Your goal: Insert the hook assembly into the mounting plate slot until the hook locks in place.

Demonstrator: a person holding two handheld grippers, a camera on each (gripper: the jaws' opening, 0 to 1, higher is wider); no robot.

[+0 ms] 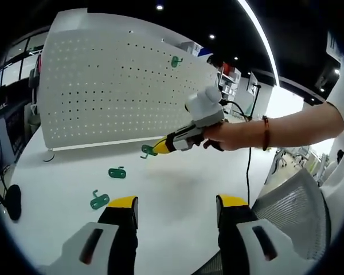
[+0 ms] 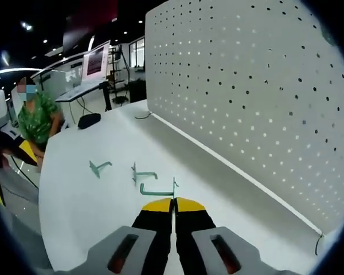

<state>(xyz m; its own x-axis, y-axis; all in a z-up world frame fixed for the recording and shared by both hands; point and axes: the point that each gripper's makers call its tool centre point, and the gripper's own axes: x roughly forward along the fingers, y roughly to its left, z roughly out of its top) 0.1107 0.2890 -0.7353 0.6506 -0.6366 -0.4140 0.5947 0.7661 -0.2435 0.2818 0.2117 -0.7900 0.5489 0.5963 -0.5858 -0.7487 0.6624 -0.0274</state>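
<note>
A tall white perforated metal pegboard stands upright on the white table, and everything here is placed against it. One green plastic hook already hangs high on the pegboard's face, toward its far end in the left gripper view.

In front of the pegboard's foot, the right hand-held gripper, gripped by a person's hand with a red bracelet, has its yellow-tipped jaws brought together on a green hook assembly, low over the table. In the right gripper view the same right hand-held gripper shows its jaws pressed together with the hook assembly pinched at the tips, the pegboard rising alongside.

Two more green hooks lie loose on the table farther out from the pegboard: one just beyond the held piece, another nearer the left hand-held gripper. That gripper's jaws stand wide apart with nothing between them, well out from the pegboard. A black computer mouse rests off the pegboard's near end.
</note>
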